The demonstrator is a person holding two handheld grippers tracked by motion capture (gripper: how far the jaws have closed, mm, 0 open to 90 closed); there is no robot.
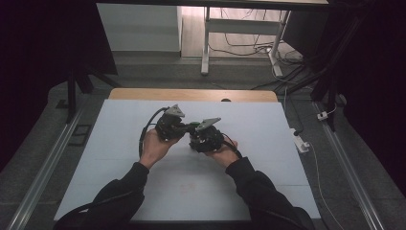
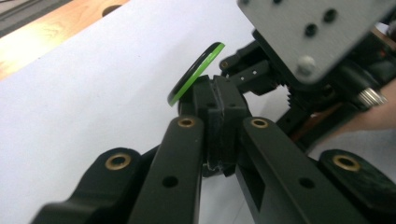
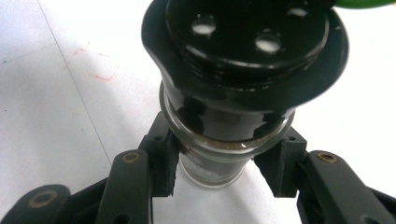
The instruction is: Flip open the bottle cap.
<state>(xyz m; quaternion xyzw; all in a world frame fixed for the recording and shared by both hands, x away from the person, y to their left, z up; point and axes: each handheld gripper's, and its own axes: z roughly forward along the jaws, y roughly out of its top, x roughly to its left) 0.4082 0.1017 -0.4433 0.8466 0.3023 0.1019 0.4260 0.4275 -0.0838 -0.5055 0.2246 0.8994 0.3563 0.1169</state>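
Nearest the camera in the high view, two dark-sleeved forearms come up from six o'clock and meet over the middle of the white sheet-covered table (image 1: 119,158), where the left gripper (image 1: 184,126) and the right gripper (image 1: 197,135) nearly touch. In the right gripper view the jaws are drawn in on the glass body of a small clear jar with a black perforated shaker top (image 3: 233,93), one pad at eight o'clock and the other at four o'clock of the glass; a brownish powder seems to line the inside. The jar points up and away, with its black flange toward twelve o'clock. In the left gripper view the jaws are pinched together as far as they go on a round black flip lid with a bright green rim (image 2: 196,74), which stands tilted at eleven o'clock off the pad tips. The step looks like working that lid on its hinge, though whether open or shut cannot be told. To do it well, keep the right hand still and the glass square between the pads, swing the lid along its hinge arc instead of pulling straight, and keep the holes level so nothing spills. Beyond the table's far wooden edge (image 1: 191,94), at twelve o'clock, stand white desk legs (image 1: 206,48) and loose cables (image 1: 249,48).
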